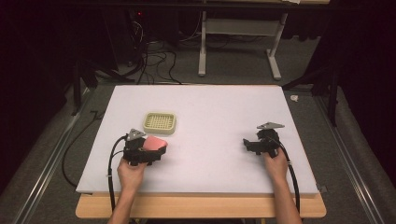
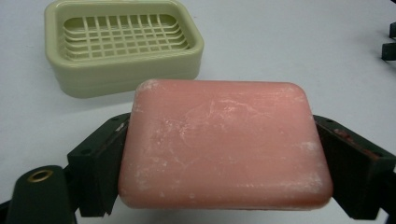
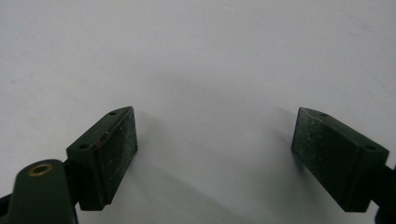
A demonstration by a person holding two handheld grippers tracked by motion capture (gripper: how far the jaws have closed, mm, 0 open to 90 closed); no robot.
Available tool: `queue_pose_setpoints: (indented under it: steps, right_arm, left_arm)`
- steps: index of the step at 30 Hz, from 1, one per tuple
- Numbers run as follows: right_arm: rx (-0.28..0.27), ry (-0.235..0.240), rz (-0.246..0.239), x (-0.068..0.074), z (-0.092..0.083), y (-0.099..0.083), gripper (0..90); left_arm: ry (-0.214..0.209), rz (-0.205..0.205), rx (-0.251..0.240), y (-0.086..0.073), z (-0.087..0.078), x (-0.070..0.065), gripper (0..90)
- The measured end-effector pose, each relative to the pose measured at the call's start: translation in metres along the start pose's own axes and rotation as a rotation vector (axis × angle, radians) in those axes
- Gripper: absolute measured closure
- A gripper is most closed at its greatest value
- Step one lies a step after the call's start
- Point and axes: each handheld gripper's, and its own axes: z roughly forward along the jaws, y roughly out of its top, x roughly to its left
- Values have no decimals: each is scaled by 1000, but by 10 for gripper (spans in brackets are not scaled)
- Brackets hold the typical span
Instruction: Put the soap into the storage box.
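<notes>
A pink bar of soap [image 2: 224,144] with white scuff marks is clamped by its two short ends between the jaws of my left gripper [image 2: 219,154]. In the high view that gripper [image 1: 156,148] holds the soap [image 1: 154,143] low over the white table top [image 1: 210,107], at the near left. A pale green soap dish [image 1: 159,122] with a grid floor stands just beyond it, empty, and fills the upper left of the left gripper view [image 2: 121,44]. My right gripper [image 3: 215,154] stands open over bare table, at the near right in the high view [image 1: 247,143].
The white table top ends in a wooden front edge [image 1: 201,207]. Cables [image 1: 109,172] trail from both grippers toward the person. Beyond the table are floor cables [image 1: 154,60] and a grey stand [image 1: 238,32]. The other gripper's fingertips [image 2: 390,44] show far right.
</notes>
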Motion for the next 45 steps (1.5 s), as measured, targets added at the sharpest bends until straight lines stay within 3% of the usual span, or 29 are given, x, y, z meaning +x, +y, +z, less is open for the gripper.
queue_pose_setpoints:
  steps: [16, 25, 37, 40, 45]
  right_arm:
    - [0, 1, 1, 0, 0, 0, 151]
    - [0, 1, 0, 0, 0, 0, 151]
    - [0, 1, 0, 0, 0, 0, 151]
    - [0, 1, 0, 0, 0, 0, 151]
    - [0, 1, 0, 0, 0, 0, 151]
  left_arm:
    - [50, -24, -6, 11, -16, 6, 139]
    - [86, -22, -26, 27, -21, 8, 139]
    - [93, -6, -18, 42, -9, 7, 139]
    - [77, -23, -23, 43, -8, 8, 139]
    - [90, -24, -6, 46, -6, 9, 139]
